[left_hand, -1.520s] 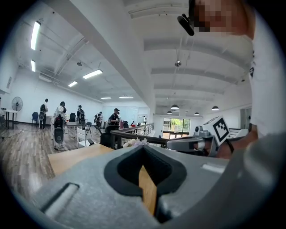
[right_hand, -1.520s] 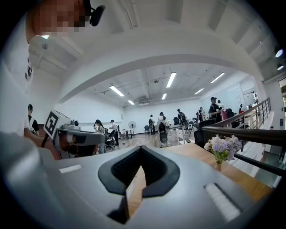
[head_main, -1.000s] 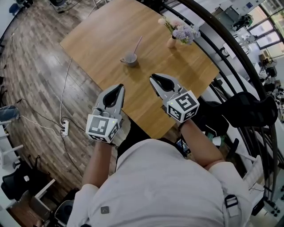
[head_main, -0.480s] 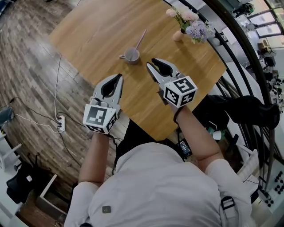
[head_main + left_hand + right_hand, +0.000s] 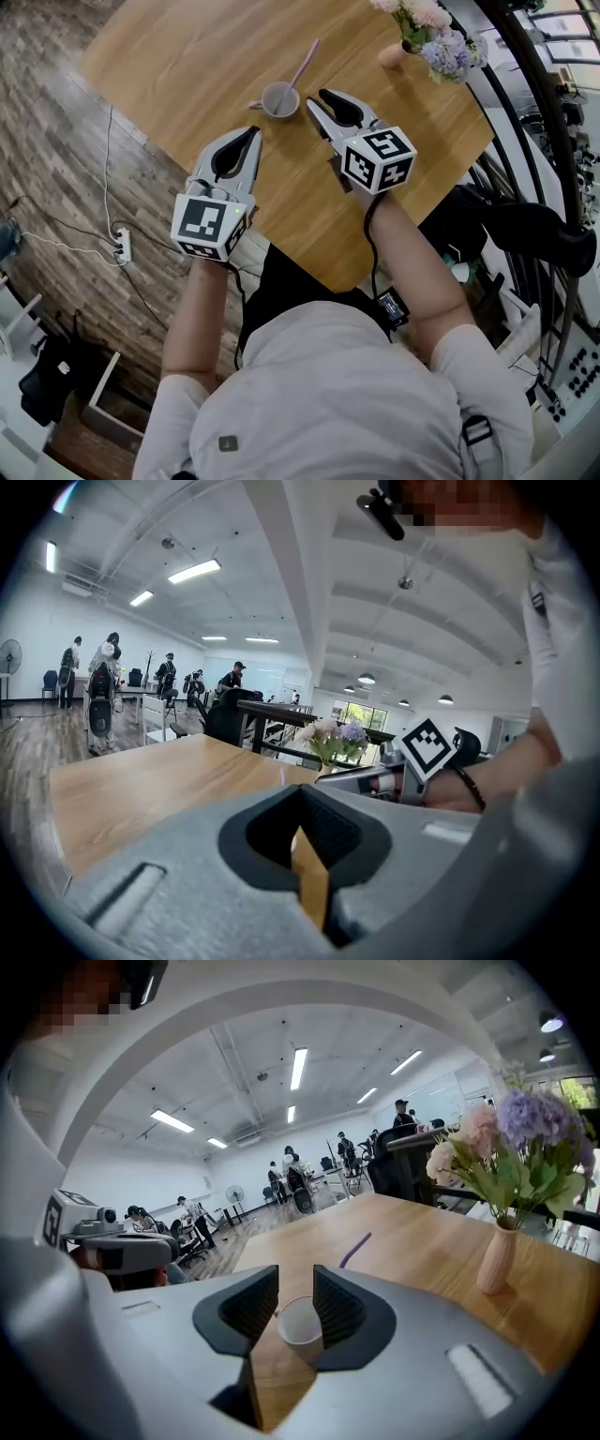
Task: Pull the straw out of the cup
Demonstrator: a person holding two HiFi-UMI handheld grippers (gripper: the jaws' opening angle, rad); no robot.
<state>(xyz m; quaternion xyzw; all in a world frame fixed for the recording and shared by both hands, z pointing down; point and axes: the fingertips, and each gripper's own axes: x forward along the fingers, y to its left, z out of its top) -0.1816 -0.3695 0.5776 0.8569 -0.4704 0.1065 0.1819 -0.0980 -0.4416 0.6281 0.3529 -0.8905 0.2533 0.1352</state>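
The cup [image 5: 278, 99] stands on the wooden table [image 5: 187, 56]. The purple straw [image 5: 305, 64] leans out of it, up and away from the person. The right gripper [image 5: 317, 97] sits just beside the cup, on its right. Its jaws are opening and stand spread. In the right gripper view the cup shows in the gap between them, ahead of the tips, with neither pad pressing on it. The straw's free end rises beyond that gap and to its right, so the jaws look lined up on the cup, not on the straw.

The left gripper [image 5: 251, 133] is pressed together with nothing in it. It is near the cup but apart from it, on the left and closer to the person. A vase of flowers [image 5: 427, 28] stands well apart, toward the table's right edge.

The main risk, as I judge it, is the cup itself. It looks small and light, and nothing is steadying it. A wide jaw pushing on at this line could nudge or tip it before the straw is reached. Closing here would catch the cup's rim instead of the straw. Even with a good pinch on the straw, a slanted pull could drag the cup along or topple it – the straw leans on the rim. The shut left gripper cannot brace the cup as it stands. I cannot tell whether the cup holds liquid; if it does, a tip means a spill.
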